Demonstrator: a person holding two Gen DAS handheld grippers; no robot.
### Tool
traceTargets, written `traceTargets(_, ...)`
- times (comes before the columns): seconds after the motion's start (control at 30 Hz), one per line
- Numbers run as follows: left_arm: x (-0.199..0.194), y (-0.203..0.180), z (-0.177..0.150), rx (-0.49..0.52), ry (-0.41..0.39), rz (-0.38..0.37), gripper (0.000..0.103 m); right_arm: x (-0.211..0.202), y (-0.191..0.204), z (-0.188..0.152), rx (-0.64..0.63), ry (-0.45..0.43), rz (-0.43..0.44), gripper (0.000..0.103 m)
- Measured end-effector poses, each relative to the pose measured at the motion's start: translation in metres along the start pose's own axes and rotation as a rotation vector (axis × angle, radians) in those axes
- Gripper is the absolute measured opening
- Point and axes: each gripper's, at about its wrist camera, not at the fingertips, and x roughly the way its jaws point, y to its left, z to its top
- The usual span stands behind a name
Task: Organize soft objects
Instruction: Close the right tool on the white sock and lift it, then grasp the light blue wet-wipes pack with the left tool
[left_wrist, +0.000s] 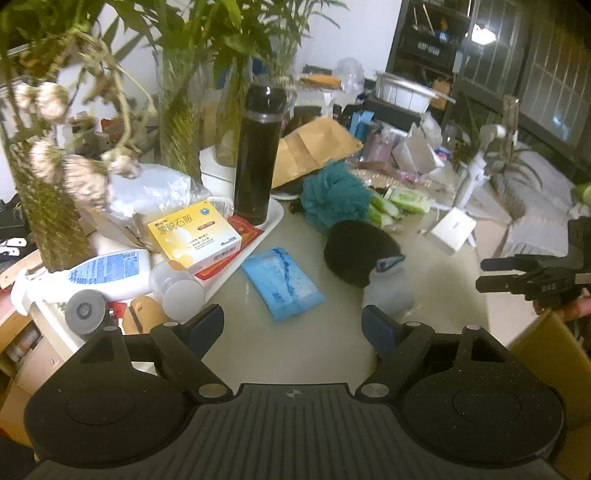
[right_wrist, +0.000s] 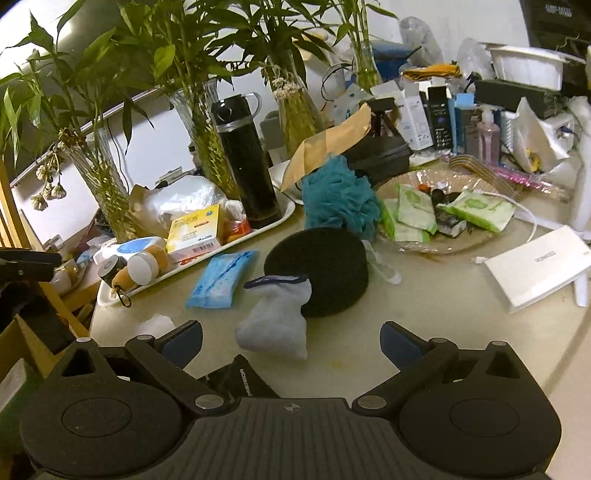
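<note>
A black round sponge (right_wrist: 318, 270) lies mid-table, with a grey sock (right_wrist: 276, 317) with a dark blue cuff leaning on its near side. A teal mesh bath pouf (right_wrist: 338, 197) sits behind them, and a blue tissue pack (right_wrist: 220, 279) lies to the left. My right gripper (right_wrist: 291, 341) is open and empty, just in front of the sock. In the left wrist view the sponge (left_wrist: 360, 251), sock (left_wrist: 388, 291), pouf (left_wrist: 332, 197) and tissue pack (left_wrist: 282, 282) show ahead of my open, empty left gripper (left_wrist: 293, 325). The right gripper (left_wrist: 532, 277) shows at that view's right edge.
A white tray (right_wrist: 207, 258) on the left holds a black thermos (right_wrist: 247, 162), a yellow medicine box (right_wrist: 195, 232) and bottles. Glass vases of bamboo (right_wrist: 207, 140) stand behind. A clear plate (right_wrist: 443, 243) holds green wipe packs (right_wrist: 476, 210). A white box (right_wrist: 535, 267) lies right. A cardboard box (left_wrist: 546, 354) stands beside the table.
</note>
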Motion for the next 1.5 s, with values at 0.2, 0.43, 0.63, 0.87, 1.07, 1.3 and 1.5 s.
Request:
traceTargets(0.2,0.033,0.004,0.013,0.056,0.077,0.005,0.082,0.032,-0.007,0.002,-0.013,0.042,0.058,0.093)
traceTargets(0.43,0.082,0.007,0.033,0.070,0.220,0.058,0.083,0.071,-0.007,0.006,-0.042,0.102,0.107,0.072)
traceTargets(0.63,0.120,0.004,0.055,0.050,0.326,0.062,0.083,0.096,-0.010,0.012,-0.032,0.127,0.125,0.060)
traceTargets(0.87,0.158,0.002,0.069,-0.023,0.414,0.062,0.083,0.115,-0.021,0.016,0.043,0.147,0.146,0.028)
traceTargets(1.07,0.190,0.003,0.073,-0.129,0.500,0.071,0.085,0.093,-0.017,0.023,0.003,0.095,0.135,0.016)
traceTargets(1.3,0.234,0.007,0.071,-0.221,0.593,0.110,0.093,0.066,-0.023,0.025,0.011,0.034,0.134,0.016)
traceTargets(1.5,0.266,0.006,0.066,-0.226,0.644,0.184,0.093,0.058,-0.028,0.024,0.058,0.006,0.171,0.016)
